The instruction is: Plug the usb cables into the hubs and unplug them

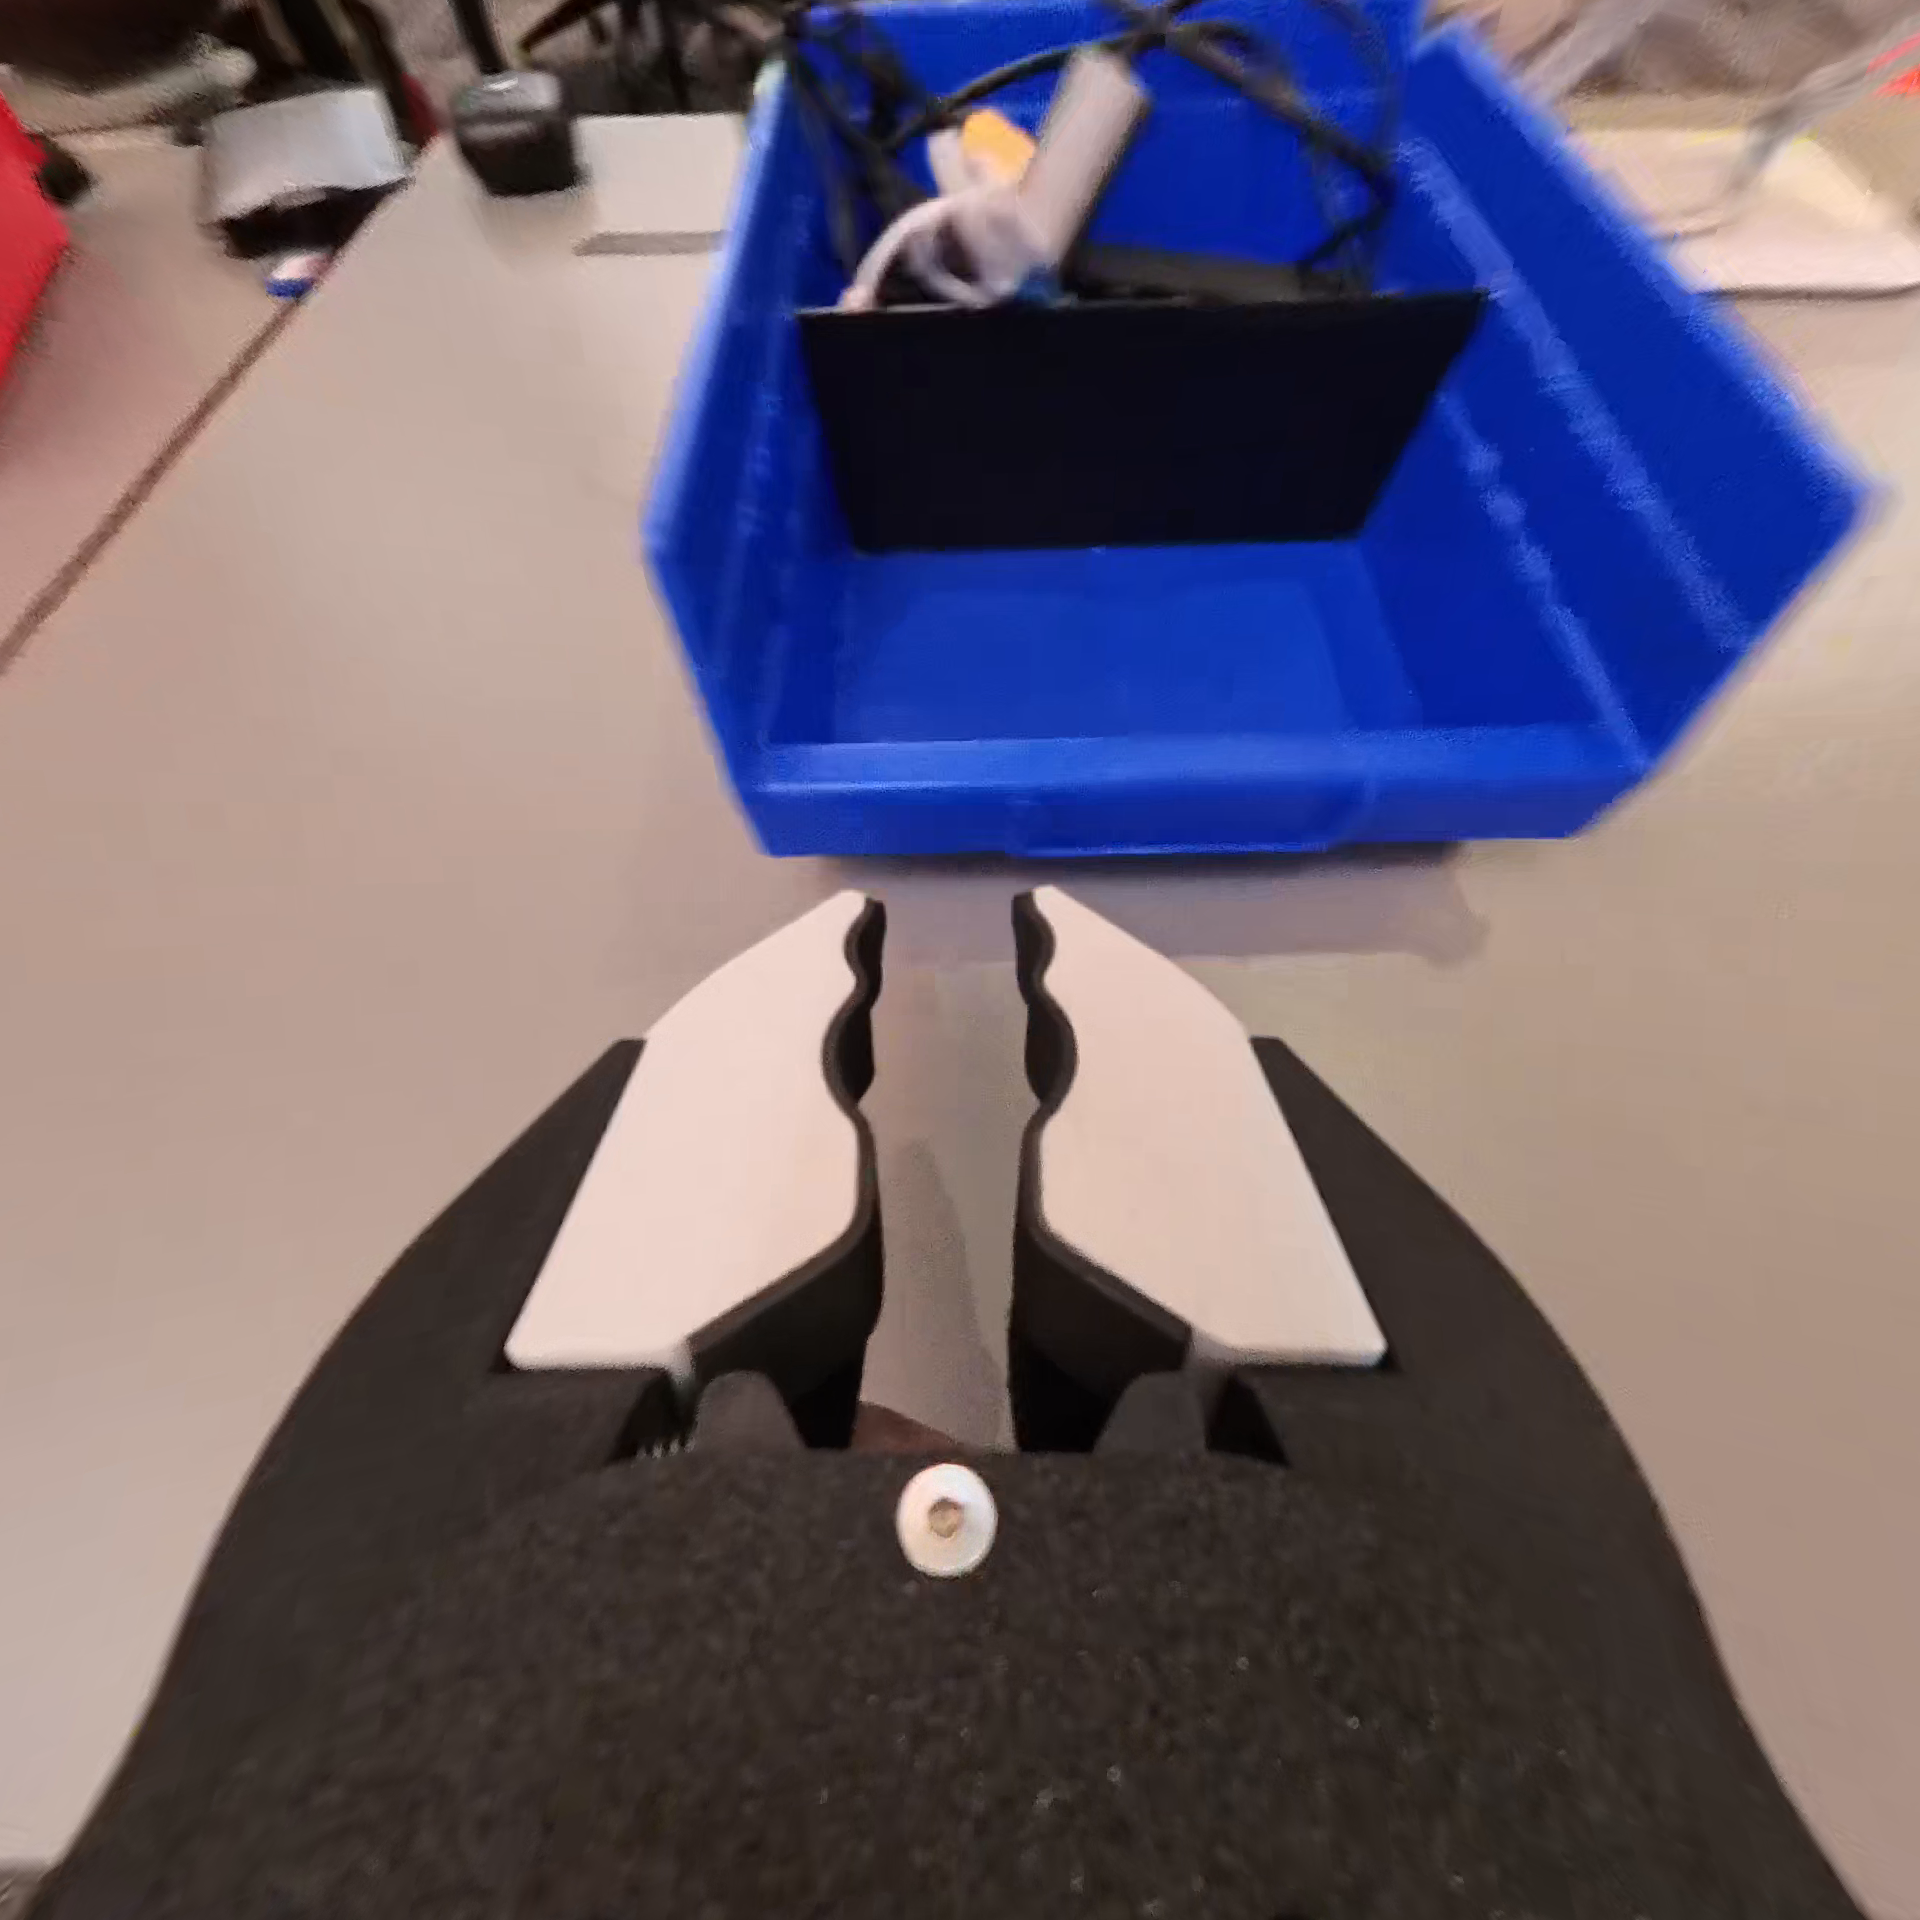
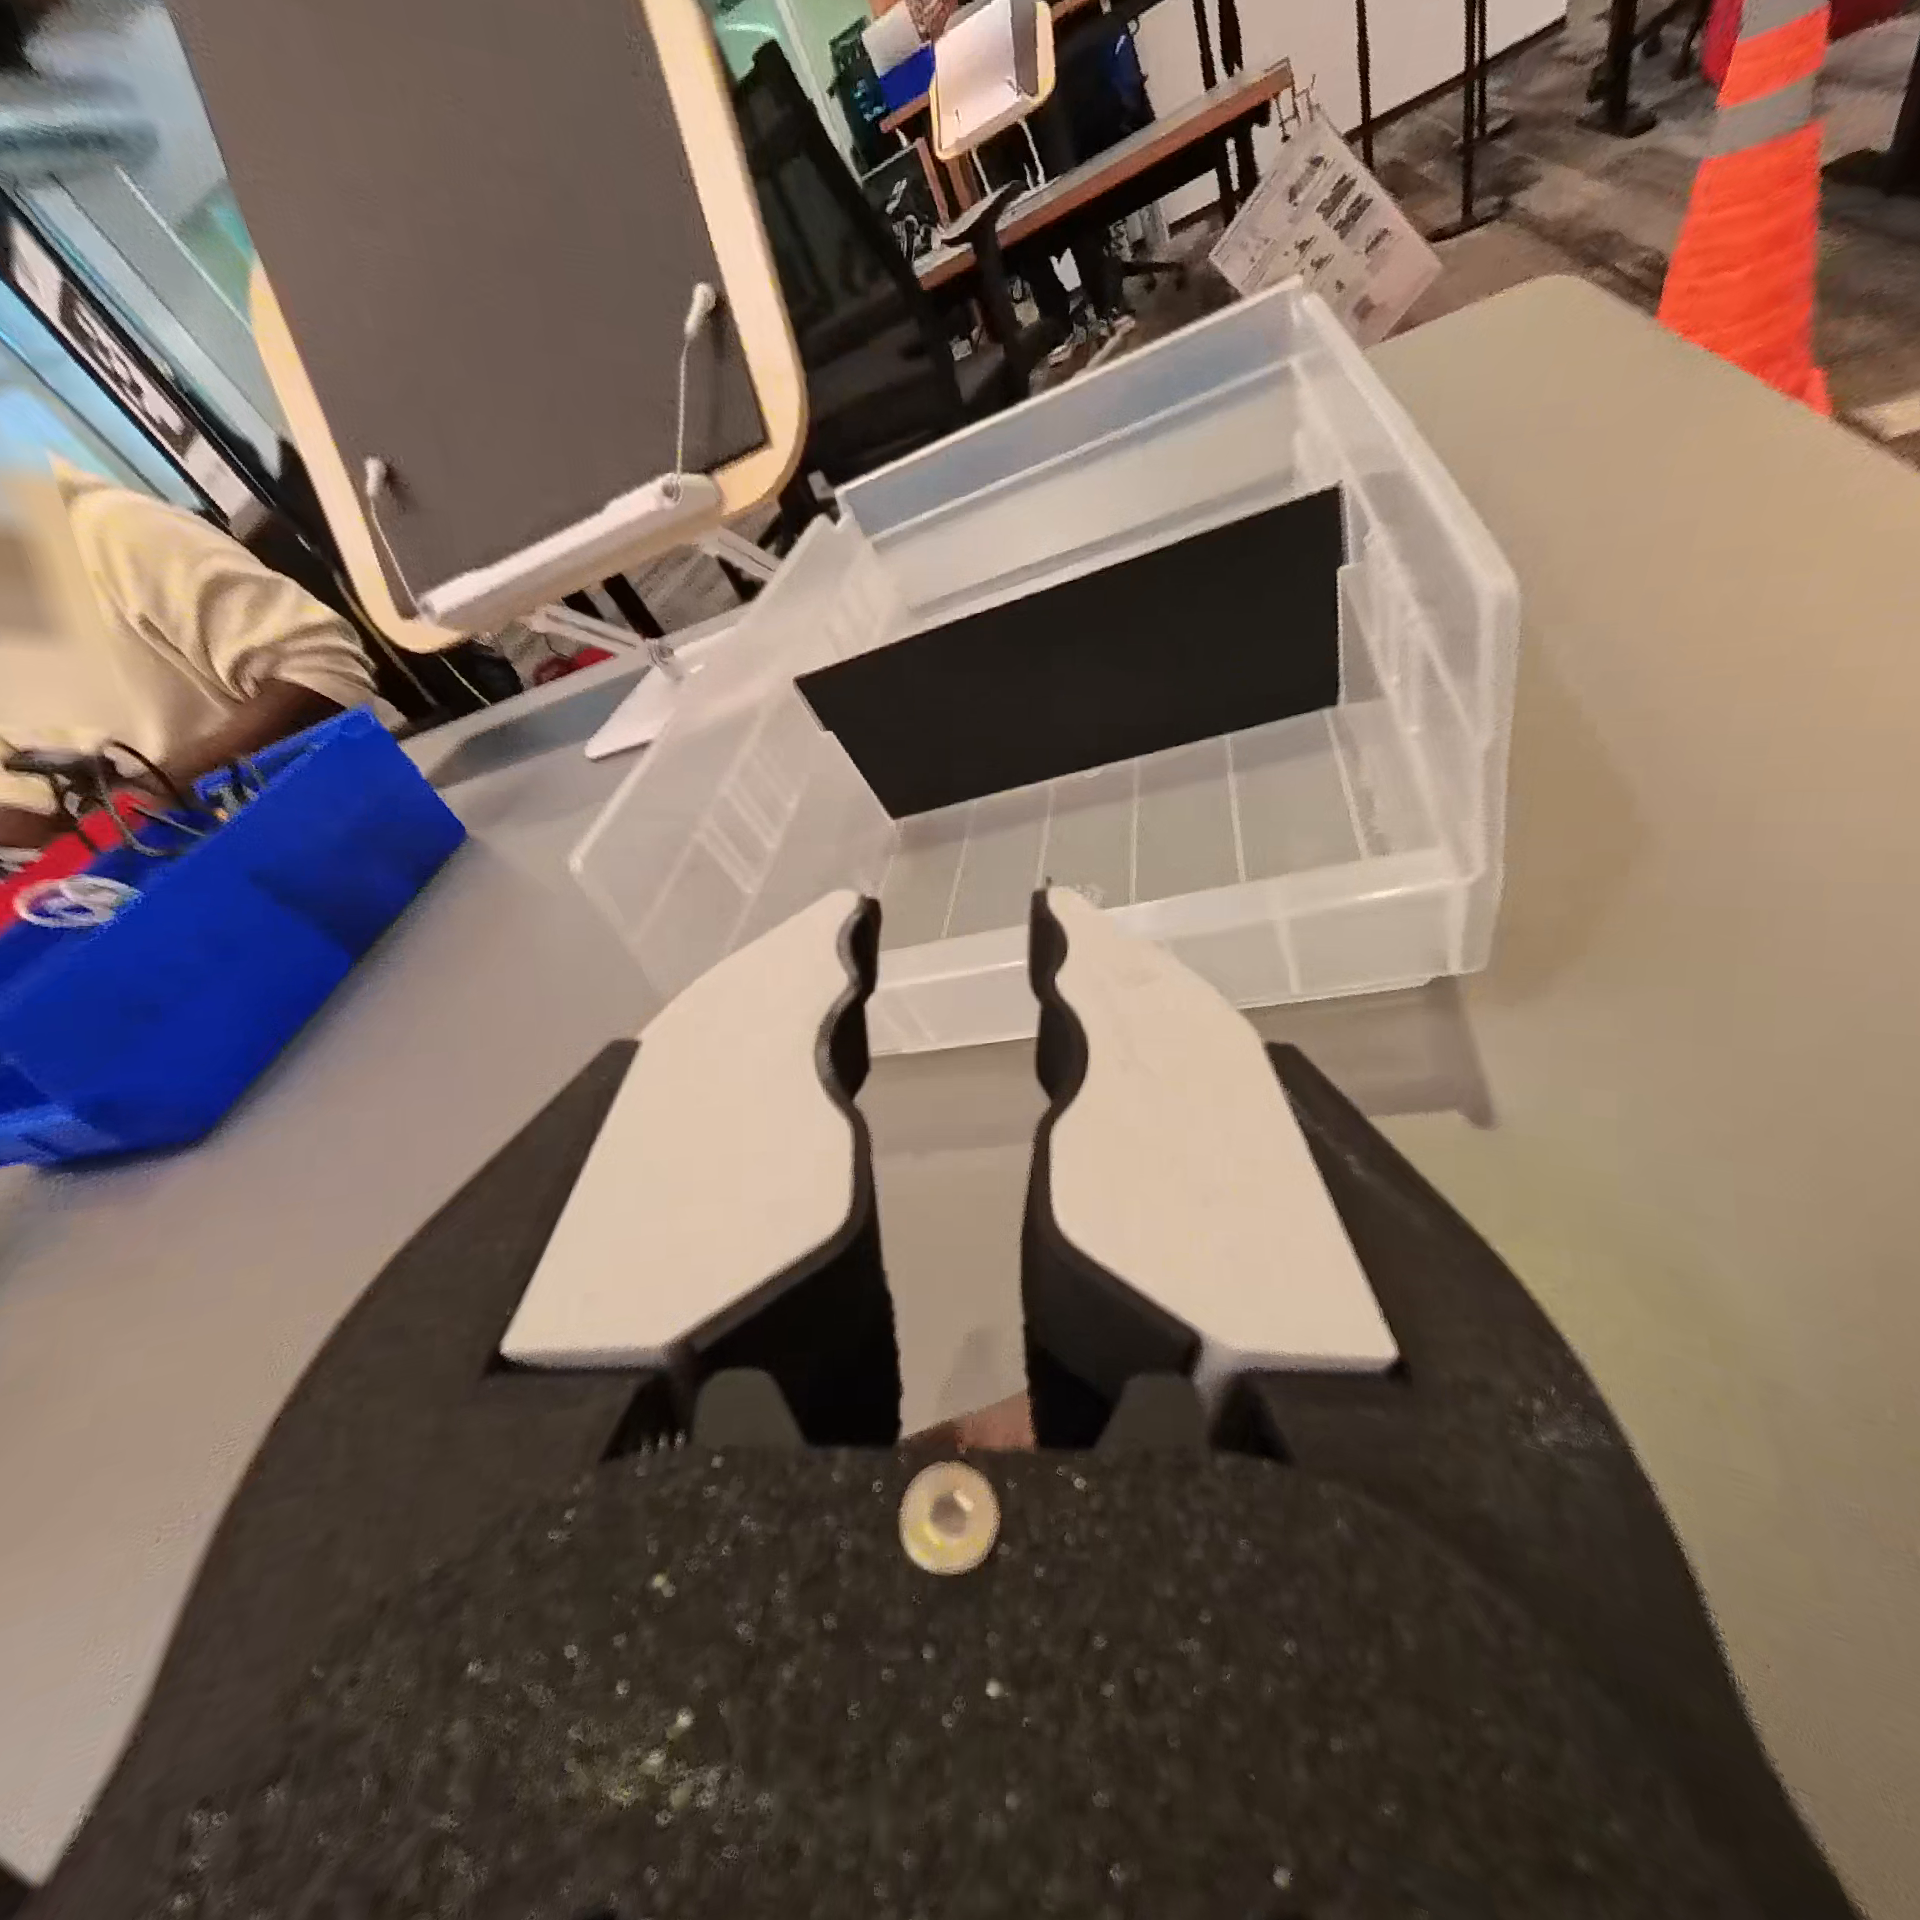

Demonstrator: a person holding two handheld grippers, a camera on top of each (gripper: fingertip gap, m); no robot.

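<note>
In the left wrist view a blue bin (image 1: 1558,520) stands on the grey table, split by a black divider (image 1: 1122,416). Its far compartment holds a tangle of black and grey cables (image 1: 966,249) and a grey hub (image 1: 1091,114); the near compartment holds nothing. My left gripper (image 1: 948,914) is open and empty, just short of the bin's near wall. In the right wrist view a clear plastic bin (image 2: 1455,727) with a black divider (image 2: 1081,675) holds nothing. My right gripper (image 2: 954,909) is open and empty at that bin's near wall. The blue bin (image 2: 208,935) shows at the left there.
A grey board on a white stand (image 2: 499,291) rises behind the clear bin. A person in a pale sleeve (image 2: 187,623) sits beyond the blue bin. An orange cone (image 2: 1756,197) stands off the table's far right. A red box (image 1: 26,229) and dark items (image 1: 514,135) lie at far left.
</note>
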